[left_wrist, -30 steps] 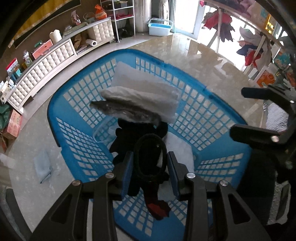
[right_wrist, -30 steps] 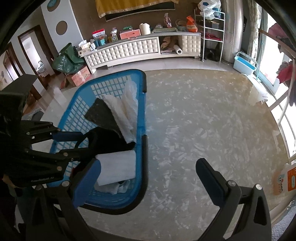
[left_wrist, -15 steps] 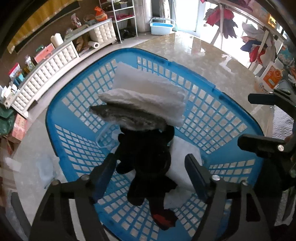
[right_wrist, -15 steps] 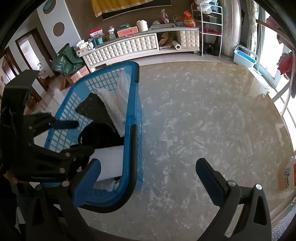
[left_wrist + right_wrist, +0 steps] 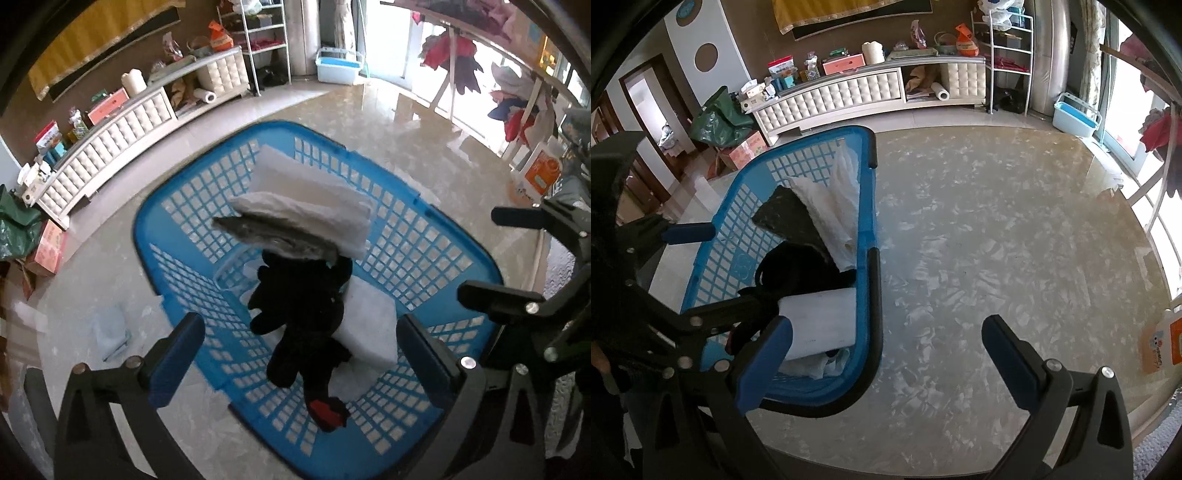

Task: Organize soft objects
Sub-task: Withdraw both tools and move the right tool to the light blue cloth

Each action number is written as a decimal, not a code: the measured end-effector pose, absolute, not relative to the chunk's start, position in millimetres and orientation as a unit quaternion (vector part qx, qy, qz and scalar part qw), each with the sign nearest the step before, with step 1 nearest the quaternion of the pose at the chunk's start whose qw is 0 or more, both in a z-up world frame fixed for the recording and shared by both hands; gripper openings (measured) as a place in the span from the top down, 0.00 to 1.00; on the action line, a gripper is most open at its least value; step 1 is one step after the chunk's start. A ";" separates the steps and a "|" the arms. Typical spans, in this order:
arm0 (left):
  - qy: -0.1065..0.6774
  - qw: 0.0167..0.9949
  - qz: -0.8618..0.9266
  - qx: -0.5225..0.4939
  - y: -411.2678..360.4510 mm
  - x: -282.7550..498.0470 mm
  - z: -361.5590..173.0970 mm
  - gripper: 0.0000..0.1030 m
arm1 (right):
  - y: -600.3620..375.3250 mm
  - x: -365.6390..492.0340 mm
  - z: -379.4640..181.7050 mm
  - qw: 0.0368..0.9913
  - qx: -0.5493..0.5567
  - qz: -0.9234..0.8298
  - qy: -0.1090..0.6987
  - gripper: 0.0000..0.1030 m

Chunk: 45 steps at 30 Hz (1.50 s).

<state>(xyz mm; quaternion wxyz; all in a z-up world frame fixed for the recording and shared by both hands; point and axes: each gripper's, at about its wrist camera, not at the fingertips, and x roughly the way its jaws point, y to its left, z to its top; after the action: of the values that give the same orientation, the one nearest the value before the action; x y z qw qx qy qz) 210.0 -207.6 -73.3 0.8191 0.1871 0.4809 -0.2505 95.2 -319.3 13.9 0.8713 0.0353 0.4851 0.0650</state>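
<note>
Item: black plush soft toy with a red patch at its lower end (image 5: 306,325). Location: inside the blue lattice plastic laundry basket (image 5: 184,266), sprawled across a white rectangular foam block (image 5: 369,332), its upper part tucked under the folded stack. Status: free. A second ago it was pinched between the left gripper's pads; half a second ago the pads had parted; now it lies untouched by either tool.

Item: left gripper (image 5: 299,354). Blue-padded jaws spread wide, nothing between them, held above the basket and higher than a moment ago, since more of the basket rim shows. Judged: the drop of the toy is complete and this tool is pulling away.

Item: folded stack, white quilted cloths (image 5: 317,210) over a dark grey flat pad (image 5: 269,236). Leaning on the basket's far wall, unchanged.

Item: right gripper (image 5: 886,343). Jaws wide apart, empty, hovering over the pale marble-patterned floor (image 5: 997,240) just beside the basket's near right corner; it has kept that pose throughout.

Item: pale grey cloth (image 5: 110,332), on the floor outside the basket, to its left. Judged: possibly a remaining soft piece to collect.
</note>
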 end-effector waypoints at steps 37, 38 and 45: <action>0.416 0.897 -0.136 0.062 0.0 133.2 4.8 0.00 | -165.4 95.7 47.0 0.888 -0.046 0.143 0.435 0.00; 0.420 0.896 -0.130 0.060 8.9 134.4 2.6 0.00 | -157.8 100.4 44.1 0.886 -0.049 0.147 0.438 0.00; 0.437 0.892 -0.102 0.049 53.6 144.1 -14.2 0.00 | -118.2 125.6 30.8 0.874 -0.071 0.161 0.454 0.00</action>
<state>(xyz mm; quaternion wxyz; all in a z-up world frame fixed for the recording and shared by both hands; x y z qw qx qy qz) 144.1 53.6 -14.2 0.8923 0.0489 0.4370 -0.1021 125.6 -118.2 30.8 0.8737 -0.0711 0.4536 0.1606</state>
